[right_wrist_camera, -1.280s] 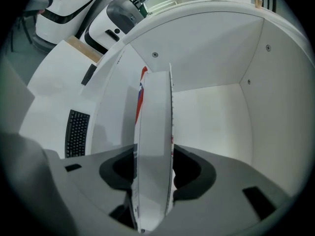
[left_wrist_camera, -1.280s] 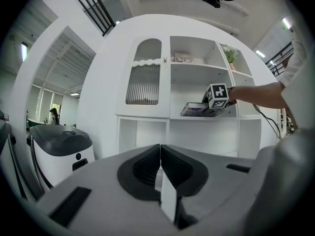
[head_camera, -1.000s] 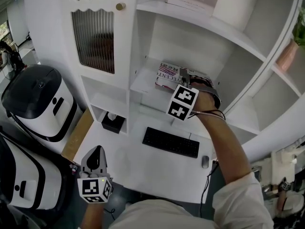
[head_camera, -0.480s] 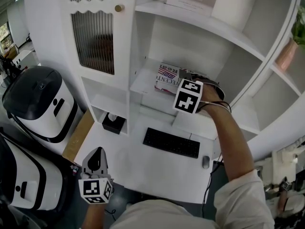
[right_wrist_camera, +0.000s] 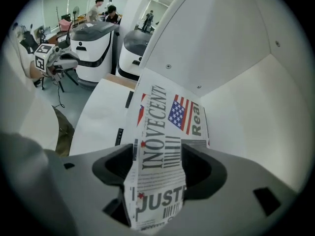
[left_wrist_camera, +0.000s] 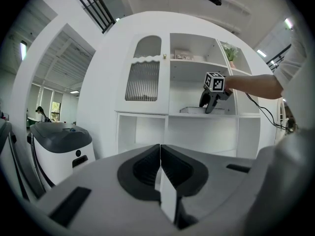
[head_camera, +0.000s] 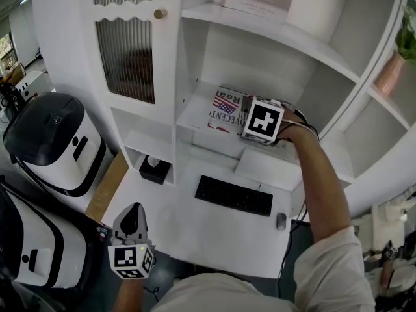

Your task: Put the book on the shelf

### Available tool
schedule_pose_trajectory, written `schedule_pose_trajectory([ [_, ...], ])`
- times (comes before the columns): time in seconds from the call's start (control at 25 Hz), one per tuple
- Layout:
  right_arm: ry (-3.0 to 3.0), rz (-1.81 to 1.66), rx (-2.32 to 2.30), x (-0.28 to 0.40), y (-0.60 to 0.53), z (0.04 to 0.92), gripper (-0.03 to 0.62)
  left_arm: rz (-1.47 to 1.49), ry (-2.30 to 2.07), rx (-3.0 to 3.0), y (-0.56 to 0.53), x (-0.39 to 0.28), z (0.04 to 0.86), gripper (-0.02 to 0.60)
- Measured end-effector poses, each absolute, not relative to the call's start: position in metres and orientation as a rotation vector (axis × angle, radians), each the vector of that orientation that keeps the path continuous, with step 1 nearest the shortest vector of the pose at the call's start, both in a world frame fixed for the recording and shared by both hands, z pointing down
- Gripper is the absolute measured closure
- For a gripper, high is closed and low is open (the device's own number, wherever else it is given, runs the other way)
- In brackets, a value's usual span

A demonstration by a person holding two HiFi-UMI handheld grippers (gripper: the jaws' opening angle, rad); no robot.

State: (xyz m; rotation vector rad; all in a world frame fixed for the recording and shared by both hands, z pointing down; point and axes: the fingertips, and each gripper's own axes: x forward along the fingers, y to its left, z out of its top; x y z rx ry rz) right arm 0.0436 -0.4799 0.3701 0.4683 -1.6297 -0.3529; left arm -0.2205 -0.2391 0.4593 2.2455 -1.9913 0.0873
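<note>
White shelf (head_camera: 192, 114) has the book (head_camera: 227, 108) lying flat by its front edge, so I think the job is nearly done. My right gripper (right_wrist_camera: 157, 177) is opening its jaws around the book's end and just needs pulling out. My left gripper (left_wrist_camera: 160, 167) hangs low, jaws closed on nothing.
</note>
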Motion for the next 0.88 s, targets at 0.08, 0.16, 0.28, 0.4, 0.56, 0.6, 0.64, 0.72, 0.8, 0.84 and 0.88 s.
schedule_pose_trajectory([
  [0.08, -1.636, -0.365, 0.46, 0.043, -0.48, 0.365, 0.277, 0.088, -1.993, 2.246, -0.24, -0.222, 0.459, 0.575],
  [0.16, -1.664, -0.356, 0.452, 0.041, -0.477, 0.36, 0.284, 0.087, -1.994, 2.244, -0.24, -0.223, 0.459, 0.575],
  [0.28, -1.683, -0.344, 0.435, 0.038, -0.469, 0.357, 0.289, 0.084, -1.988, 2.25, -0.24, -0.221, 0.459, 0.575],
  [0.4, -1.67, -0.351, 0.427, 0.038, -0.463, 0.357, 0.292, 0.082, -1.981, 2.26, -0.24, -0.218, 0.458, 0.575],
  [0.56, -1.665, -0.367, 0.434, 0.039, -0.456, 0.354, 0.295, 0.078, -1.977, 2.272, -0.24, -0.217, 0.455, 0.575],
  [0.6, -1.668, -0.373, 0.439, 0.039, -0.455, 0.352, 0.296, 0.078, -1.976, 2.274, -0.239, -0.217, 0.455, 0.575],
  [0.64, -1.672, -0.379, 0.445, 0.038, -0.454, 0.35, 0.298, 0.078, -1.975, 2.276, -0.239, -0.216, 0.455, 0.575],
  [0.72, -1.685, -0.39, 0.454, 0.037, -0.45, 0.346, 0.299, 0.08, -1.972, 2.281, -0.238, -0.215, 0.454, 0.575],
  [0.8, -1.695, -0.418, 0.456, 0.034, -0.446, 0.343, 0.301, 0.081, -1.969, 2.285, -0.237, -0.214, 0.454, 0.575],
  [0.84, -1.693, -0.43, 0.458, 0.033, -0.443, 0.341, 0.301, 0.08, -1.967, 2.287, -0.236, -0.214, 0.453, 0.575],
  [0.88, -1.688, -0.438, 0.459, 0.034, -0.439, 0.34, 0.303, 0.08, -1.967, 2.289, -0.236, -0.214, 0.452, 0.575],
])
